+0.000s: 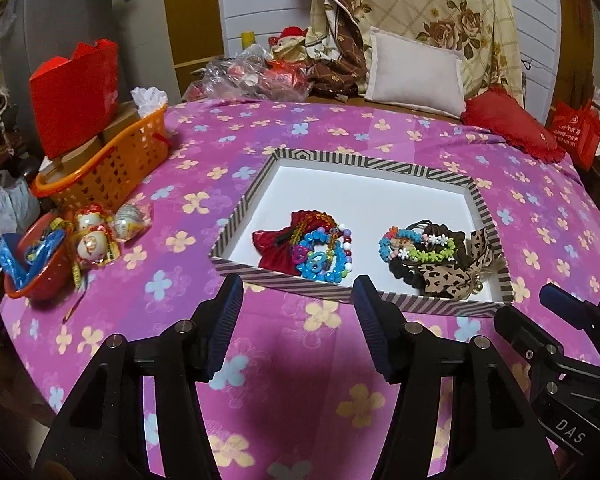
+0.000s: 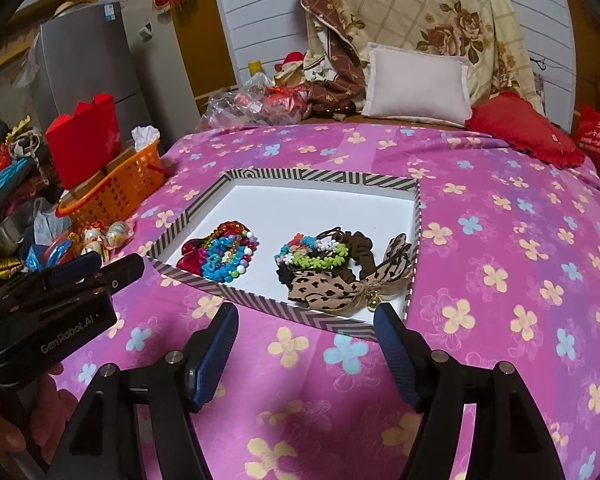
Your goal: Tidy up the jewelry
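A striped-rim tray [image 1: 240, 212] [image 2: 188, 216] with a white floor lies on the pink flowered cloth. In it, on the left, bright beaded bracelets [image 1: 324, 248] [image 2: 230, 256] lie on a red pouch [image 1: 272, 244] [image 2: 192, 256]. On the right lie flower bracelets [image 1: 420, 248] [image 2: 312, 254], dark scrunchies [image 2: 356, 244] and a leopard-print bow [image 1: 444, 276] [image 2: 332, 286]. My left gripper [image 1: 298, 292] is open and empty, just short of the tray's near rim. My right gripper [image 2: 306, 320] is open and empty at the near rim, and shows at the left wrist view's right edge [image 1: 540, 312].
An orange basket [image 1: 112, 160] [image 2: 116, 188] with a red box [image 1: 76, 92] stands at the table's left. A red bowl [image 1: 36, 264] and wrapped round ornaments [image 1: 96, 236] lie by it. Cushions [image 1: 416, 72] and a red pillow [image 1: 508, 120] sit behind the table.
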A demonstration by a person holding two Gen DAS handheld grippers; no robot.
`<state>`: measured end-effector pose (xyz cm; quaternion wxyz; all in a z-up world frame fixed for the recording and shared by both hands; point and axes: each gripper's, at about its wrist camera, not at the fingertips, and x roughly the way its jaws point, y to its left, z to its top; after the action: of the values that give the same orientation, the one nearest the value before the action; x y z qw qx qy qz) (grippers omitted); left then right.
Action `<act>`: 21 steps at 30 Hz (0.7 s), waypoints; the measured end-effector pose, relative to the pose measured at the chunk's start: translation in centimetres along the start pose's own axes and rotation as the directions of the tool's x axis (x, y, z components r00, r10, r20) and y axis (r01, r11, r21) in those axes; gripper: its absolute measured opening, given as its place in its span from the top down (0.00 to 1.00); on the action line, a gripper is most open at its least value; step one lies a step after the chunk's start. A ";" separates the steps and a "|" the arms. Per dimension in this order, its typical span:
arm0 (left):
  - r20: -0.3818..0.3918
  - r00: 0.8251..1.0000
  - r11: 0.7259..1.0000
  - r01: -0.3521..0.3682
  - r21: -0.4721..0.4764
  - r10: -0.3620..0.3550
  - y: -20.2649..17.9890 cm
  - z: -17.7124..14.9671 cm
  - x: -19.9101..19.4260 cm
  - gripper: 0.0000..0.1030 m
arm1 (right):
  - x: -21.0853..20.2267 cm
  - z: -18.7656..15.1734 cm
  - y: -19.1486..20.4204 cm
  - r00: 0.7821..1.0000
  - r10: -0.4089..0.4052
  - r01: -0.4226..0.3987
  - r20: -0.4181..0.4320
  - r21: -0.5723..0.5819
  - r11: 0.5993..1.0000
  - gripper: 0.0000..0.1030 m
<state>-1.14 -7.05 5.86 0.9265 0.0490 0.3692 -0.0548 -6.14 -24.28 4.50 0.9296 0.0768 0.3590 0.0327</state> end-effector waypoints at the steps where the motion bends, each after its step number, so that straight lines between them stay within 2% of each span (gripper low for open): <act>1: 0.004 1.000 1.000 -0.003 -0.007 0.003 0.2 -0.1 -0.3 0.45 | -0.2 0.0 0.2 1.000 -0.001 0.001 0.004 -0.003 1.000 0.32; 6: 0.024 1.000 0.999 -0.007 -0.033 0.008 0.9 -0.5 -1.8 0.45 | -1.5 -0.1 1.1 0.999 -0.017 0.018 0.041 -0.023 1.000 0.23; 21: 0.066 0.997 0.999 -0.034 -0.030 0.036 1.2 -1.1 -4.3 0.45 | -2.5 -0.5 1.9 0.999 -0.019 0.020 0.042 -0.032 0.999 0.21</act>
<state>-4.82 -5.48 8.09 0.9397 0.0401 0.3380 -0.0349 -8.33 -22.62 6.06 0.9383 0.0589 0.3396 0.0278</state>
